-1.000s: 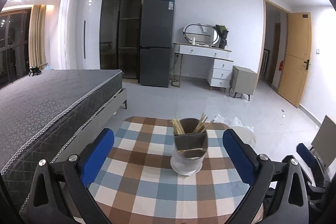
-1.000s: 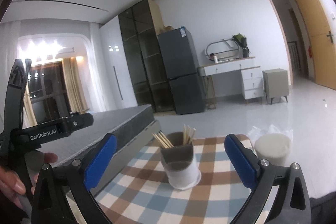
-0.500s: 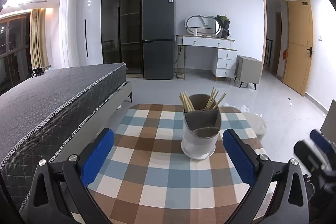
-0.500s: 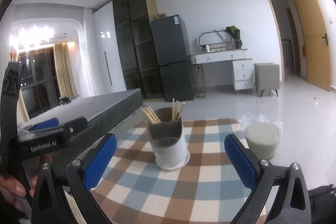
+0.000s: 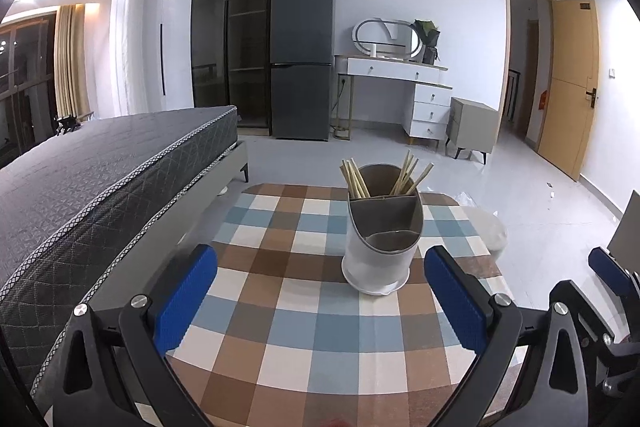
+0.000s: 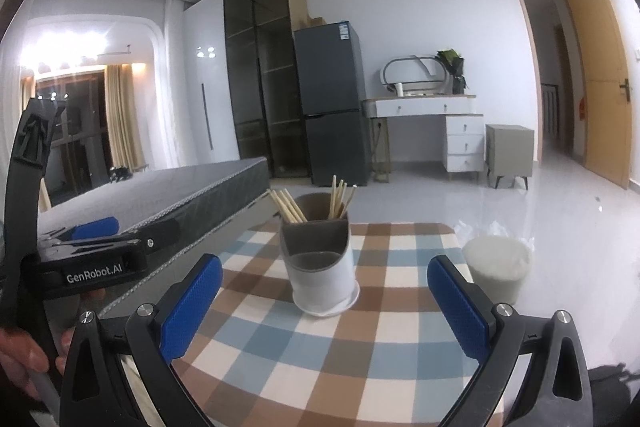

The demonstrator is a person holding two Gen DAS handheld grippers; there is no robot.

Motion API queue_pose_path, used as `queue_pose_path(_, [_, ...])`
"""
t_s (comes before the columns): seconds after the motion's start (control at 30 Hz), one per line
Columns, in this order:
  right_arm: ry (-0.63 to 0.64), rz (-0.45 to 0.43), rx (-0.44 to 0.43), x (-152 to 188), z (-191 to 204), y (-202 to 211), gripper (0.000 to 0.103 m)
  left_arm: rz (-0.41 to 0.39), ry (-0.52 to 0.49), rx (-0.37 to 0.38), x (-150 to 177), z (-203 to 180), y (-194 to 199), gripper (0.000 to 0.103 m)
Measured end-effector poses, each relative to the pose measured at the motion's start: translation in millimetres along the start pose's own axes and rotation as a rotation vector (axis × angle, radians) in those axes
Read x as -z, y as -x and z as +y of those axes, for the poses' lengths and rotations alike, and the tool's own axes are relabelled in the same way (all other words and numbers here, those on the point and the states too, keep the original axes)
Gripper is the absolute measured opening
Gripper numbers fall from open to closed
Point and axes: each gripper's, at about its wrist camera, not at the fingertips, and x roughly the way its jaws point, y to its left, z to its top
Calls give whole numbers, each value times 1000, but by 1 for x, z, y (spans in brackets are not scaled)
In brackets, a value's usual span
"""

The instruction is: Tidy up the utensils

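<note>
Chopsticks (image 5: 356, 181) stand in 2 rear compartments of the holder (image 5: 382, 247) on the desk (image 5: 280, 307). Left hand-held gripper (image 5: 320, 297) and right hand-held gripper (image 6: 325, 301) are both wide, empty. Risk: a careless approach could tip the holder.

Left of my checkered table (image 5: 328, 339) runs the grey bed (image 5: 100, 179). Beyond the table I see a dark fridge (image 5: 302, 59), a white dresser (image 5: 404, 87) and an orange door (image 5: 568, 95).
</note>
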Motion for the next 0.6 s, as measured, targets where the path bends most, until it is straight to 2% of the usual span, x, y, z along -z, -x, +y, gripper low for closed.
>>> queue_pose_path(0.6, [-10,8,11,-2,-1,1,103,13,2,-7,-1,1,-2,101])
